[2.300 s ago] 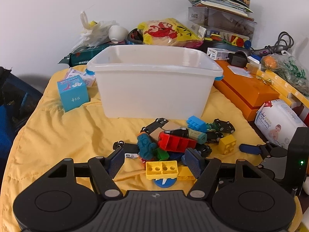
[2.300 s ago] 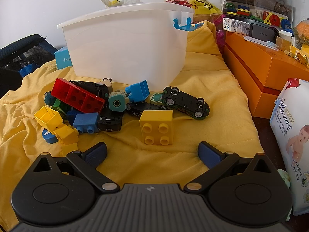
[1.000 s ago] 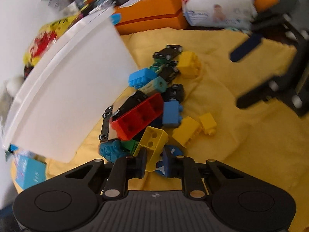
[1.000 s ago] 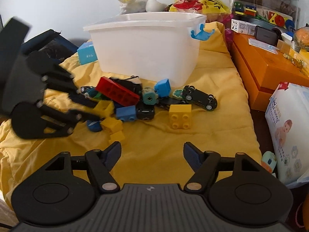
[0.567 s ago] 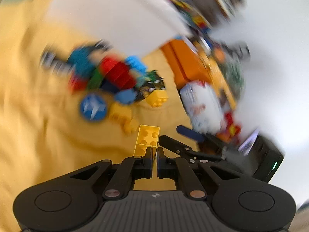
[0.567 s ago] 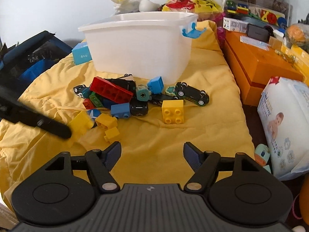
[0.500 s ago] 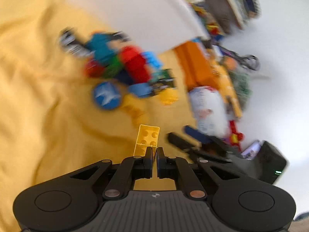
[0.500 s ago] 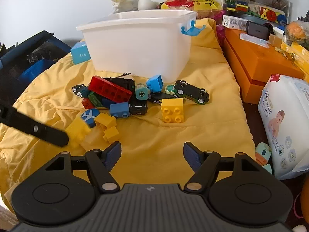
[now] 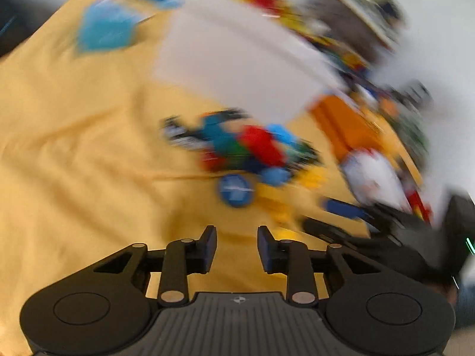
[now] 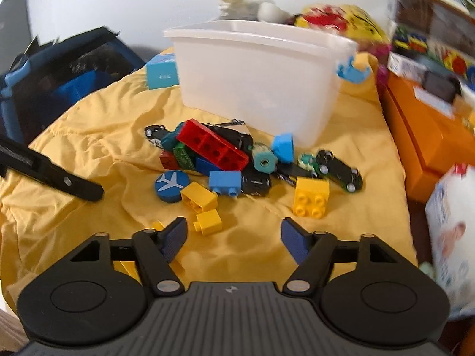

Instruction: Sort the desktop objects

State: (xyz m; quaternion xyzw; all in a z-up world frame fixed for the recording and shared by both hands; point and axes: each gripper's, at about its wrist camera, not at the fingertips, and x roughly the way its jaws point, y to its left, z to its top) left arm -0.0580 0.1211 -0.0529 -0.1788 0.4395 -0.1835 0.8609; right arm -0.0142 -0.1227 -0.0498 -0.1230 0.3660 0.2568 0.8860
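Note:
A heap of toys lies on the yellow cloth (image 10: 89, 136) in front of a white bin (image 10: 258, 89): a red brick (image 10: 212, 145), a blue brick (image 10: 224, 181), a blue plane disc (image 10: 171, 184), yellow bricks (image 10: 199, 197) and black cars (image 10: 338, 170). My left gripper (image 9: 236, 246) is opening with nothing between its pads, and its view is blurred. A yellow bit (image 9: 280, 233) shows beside its right finger. In the right wrist view one left finger (image 10: 68, 182) reaches in from the left. My right gripper (image 10: 234, 238) is closing on nothing, short of a small yellow brick (image 10: 207, 222).
An orange box (image 10: 430, 130) and a white wipes pack (image 10: 451, 231) line the right side. A light blue box (image 10: 162, 72) stands left of the bin, with a dark bag (image 10: 59, 83) beyond the cloth's left edge. Clutter is stacked behind the bin.
My left gripper has opened and the yellow brick it held is gone from its pads; its view has swung round. The right gripper's fingers have drawn closer together.

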